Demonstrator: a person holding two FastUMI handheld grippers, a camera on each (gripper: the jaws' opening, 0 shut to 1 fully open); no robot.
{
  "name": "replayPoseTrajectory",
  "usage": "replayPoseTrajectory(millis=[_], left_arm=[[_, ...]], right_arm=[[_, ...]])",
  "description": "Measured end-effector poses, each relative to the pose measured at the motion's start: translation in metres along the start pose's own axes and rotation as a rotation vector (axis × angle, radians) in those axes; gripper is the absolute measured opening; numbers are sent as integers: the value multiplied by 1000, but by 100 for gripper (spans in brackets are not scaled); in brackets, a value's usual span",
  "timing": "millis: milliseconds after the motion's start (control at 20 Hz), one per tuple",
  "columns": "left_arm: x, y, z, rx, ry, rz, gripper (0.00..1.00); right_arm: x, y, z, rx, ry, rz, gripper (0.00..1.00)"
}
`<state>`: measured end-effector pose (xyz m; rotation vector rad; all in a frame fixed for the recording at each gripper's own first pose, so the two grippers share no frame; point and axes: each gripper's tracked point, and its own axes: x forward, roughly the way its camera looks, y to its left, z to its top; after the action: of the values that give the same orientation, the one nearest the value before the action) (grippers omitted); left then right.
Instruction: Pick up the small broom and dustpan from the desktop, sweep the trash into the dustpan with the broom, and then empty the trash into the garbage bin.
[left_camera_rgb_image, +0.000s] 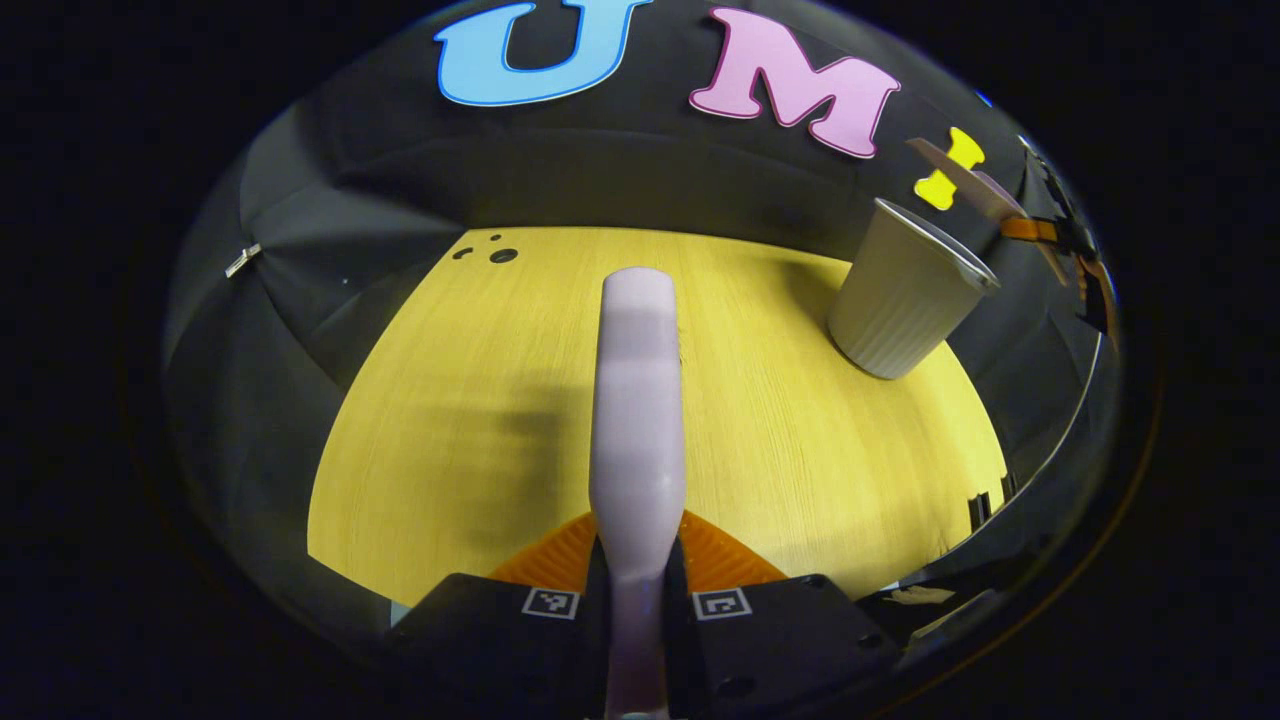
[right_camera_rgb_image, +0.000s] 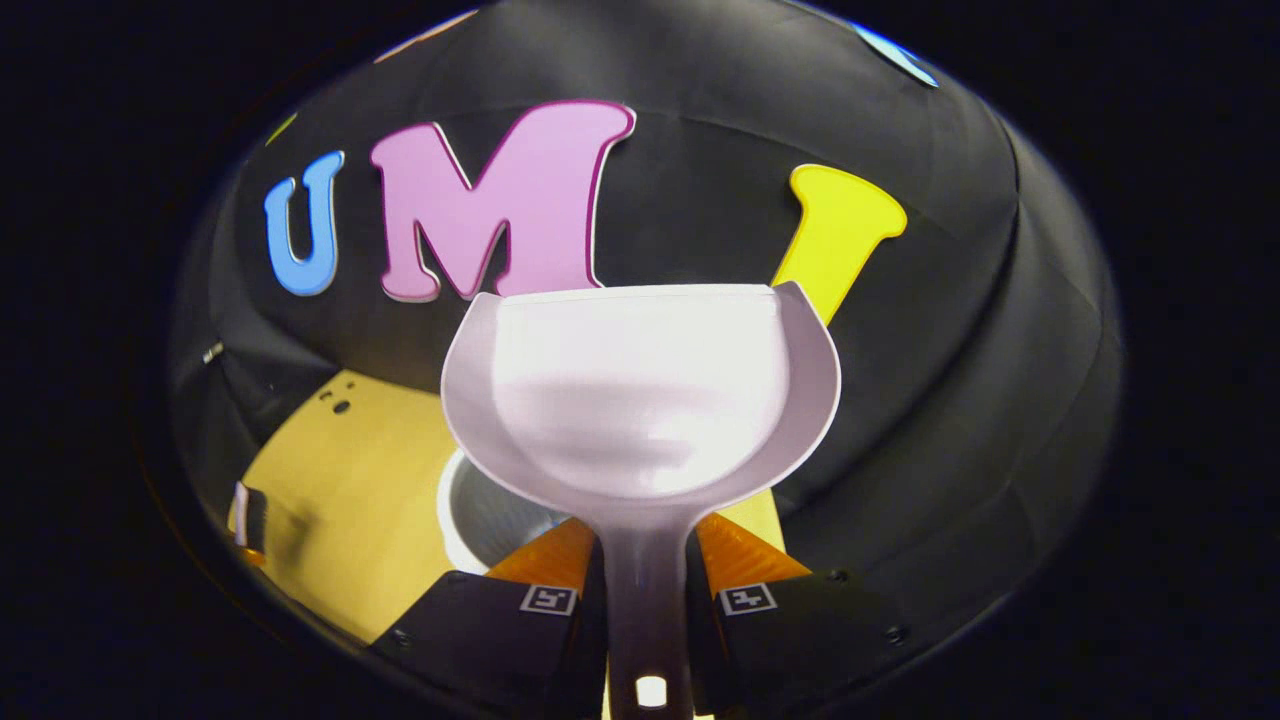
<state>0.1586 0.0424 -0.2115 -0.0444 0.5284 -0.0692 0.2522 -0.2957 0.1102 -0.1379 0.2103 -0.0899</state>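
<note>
White dustpan (right_camera_rgb_image: 640, 400) clamped by right jaws above bin (right_camera_rgb_image: 490, 515), left jaws clamped on broom (left_camera_rgb_image: 637, 400); tip pan slowly, centred over rim.

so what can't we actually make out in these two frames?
- Broom, left gripper view: the bristle end can't be seen from this end-on angle.
- Garbage bin, right gripper view: contents hidden; the dustpan covers most of its opening.
- Dustpan handle: its end is cut off by the bottom edge.
- Small dark spots at the desk's far edge: too small to identify.
</note>
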Motion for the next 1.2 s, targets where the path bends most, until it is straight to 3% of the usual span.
replayPoseTrajectory(millis=[100, 250, 550, 650, 850, 1200], left_arm=[[5, 0, 0, -14, 1, -5, 30], [10, 5, -3, 6, 10, -17, 27], [30, 20, -12, 33, -1, -52, 27], [40, 23, -22, 19, 25, -73, 24], [61, 35, -38, 47, 65, -95, 27], [98, 49, -32, 72, 100, -63, 27]], right_arm=[[-23, 13, -1, 4, -15, 21, 37], [-62, 50, -12, 50, -11, 70, 37], [-105, 148, -67, 44, 75, 150, 37], [-115, 180, -98, 25, 136, 170, 37], [-125, 241, -167, 39, 271, 216, 37], [-102, 288, -292, 104, 515, 202, 37]])
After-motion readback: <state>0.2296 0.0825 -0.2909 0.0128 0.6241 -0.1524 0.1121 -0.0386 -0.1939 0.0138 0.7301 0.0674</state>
